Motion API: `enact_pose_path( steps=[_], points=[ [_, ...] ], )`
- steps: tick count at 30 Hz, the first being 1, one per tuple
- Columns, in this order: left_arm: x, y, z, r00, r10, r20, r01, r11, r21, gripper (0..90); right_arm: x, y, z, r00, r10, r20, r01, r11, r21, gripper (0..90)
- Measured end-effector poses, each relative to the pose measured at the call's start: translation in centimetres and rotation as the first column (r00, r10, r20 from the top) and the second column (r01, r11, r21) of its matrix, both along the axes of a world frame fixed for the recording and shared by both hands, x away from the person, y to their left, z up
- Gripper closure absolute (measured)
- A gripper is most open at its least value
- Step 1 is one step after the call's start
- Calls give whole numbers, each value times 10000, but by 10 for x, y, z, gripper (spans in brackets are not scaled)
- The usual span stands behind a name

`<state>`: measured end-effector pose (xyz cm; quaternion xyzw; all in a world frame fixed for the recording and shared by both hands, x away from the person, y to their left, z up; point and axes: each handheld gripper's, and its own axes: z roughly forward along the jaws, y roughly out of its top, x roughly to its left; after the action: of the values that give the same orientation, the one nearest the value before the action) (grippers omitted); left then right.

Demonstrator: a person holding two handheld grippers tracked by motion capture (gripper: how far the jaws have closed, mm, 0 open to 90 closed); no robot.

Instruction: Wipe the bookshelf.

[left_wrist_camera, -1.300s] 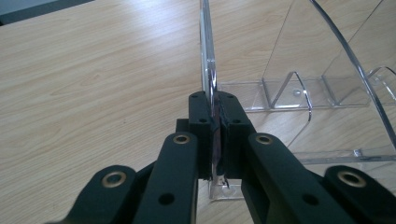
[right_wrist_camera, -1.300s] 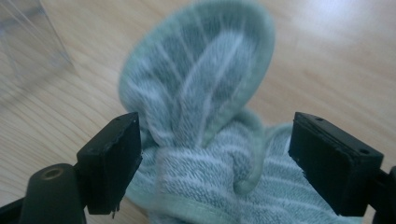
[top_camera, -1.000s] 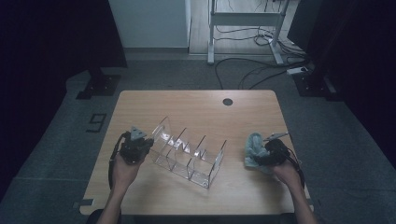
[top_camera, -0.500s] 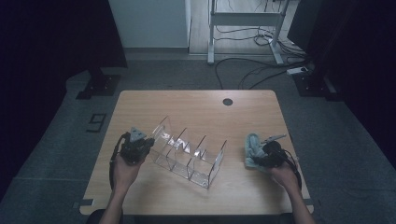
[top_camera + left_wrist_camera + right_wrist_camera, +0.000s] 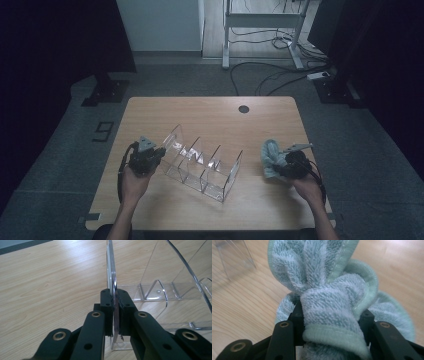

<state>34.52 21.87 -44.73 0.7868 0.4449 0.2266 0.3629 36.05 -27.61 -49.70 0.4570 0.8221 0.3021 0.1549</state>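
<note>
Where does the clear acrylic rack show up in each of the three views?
High view: the clear acrylic rack stands at table centre, its left end plate at the left gripper.
Left gripper view: its end plate runs up the middle, clamped between the jaws, dividers at right.
Right gripper view: a blurred corner at top left, beside the towel.
Shared landmark: the wooden table.

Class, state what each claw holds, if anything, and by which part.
Left claw: clear acrylic rack, clamped on its end panel's edge. Right claw: blue-green towel, gripped around a bunched fold.
</note>
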Motion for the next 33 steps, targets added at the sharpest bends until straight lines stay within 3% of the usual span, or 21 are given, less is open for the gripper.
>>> enact_pose_path(
  steps=[10,22,33],
  points=[
    [1,0,0,10000,21,-95,-21,10000,-36,846,-8,7,16,9974,281,660,-304,9989,343,541],
    [1,-1,-1,10000,14,3,-14,10000,14,847,-14,18,29,9911,721,1116,-803,9942,708,541],
    [1,-2,-1,10000,48,-31,-48,10000,16,849,-20,46,42,9743,1548,1637,-1727,9797,1019,546]
  ],
)
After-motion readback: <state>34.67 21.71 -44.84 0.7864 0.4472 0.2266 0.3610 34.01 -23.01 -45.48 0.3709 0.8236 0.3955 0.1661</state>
